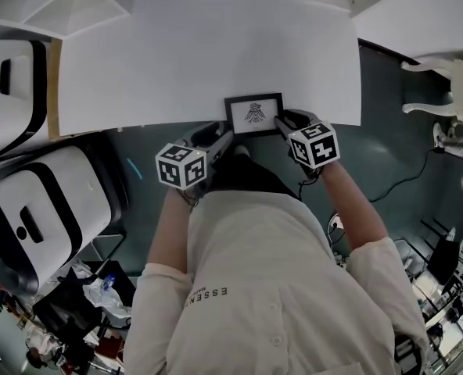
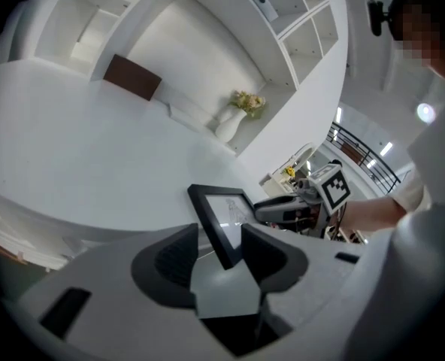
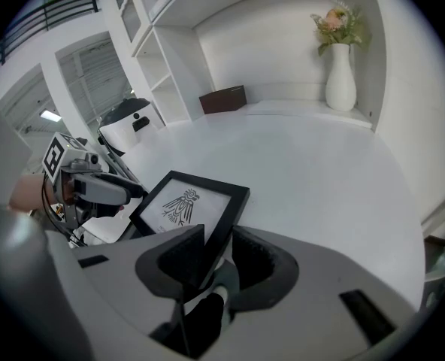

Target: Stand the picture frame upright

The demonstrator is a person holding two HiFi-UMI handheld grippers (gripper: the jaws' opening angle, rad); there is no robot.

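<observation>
White table (image 1: pixel 216 45) seen from above, shelving behind it. The picture frame (image 1: pixel 253 114) is at the table's six o'clock edge, face up towards the camera, its lower rail overlapping that edge. The left gripper (image 1: pixel 220 137) meets it from about eight o'clock and the right gripper (image 1: pixel 282 122) from three o'clock.

**Grip.** In the right gripper view the pads close on the frame's right rail, one on the glass side and one behind. In the left gripper view the jaws straddle the left rail, but a sliver of light beside one pad suggests they have not yet clamped.

**Step.** Judged as the pick-up before raising: the frame looks tilted off the surface, not yet standing. The next move seems to call for the left jaws to settle, for the top rail to swing towards twelve o'clock, and for the base to be set down well inside the edge.

**Views compared.**
- The head view alone shows both grippers flanking the frame.
- The gripper views alone show the jaw contacts, the bird print, a vase (image 3: pixel 340 81) of flowers and a brown box (image 3: pixel 222 98) on the shelf.
</observation>
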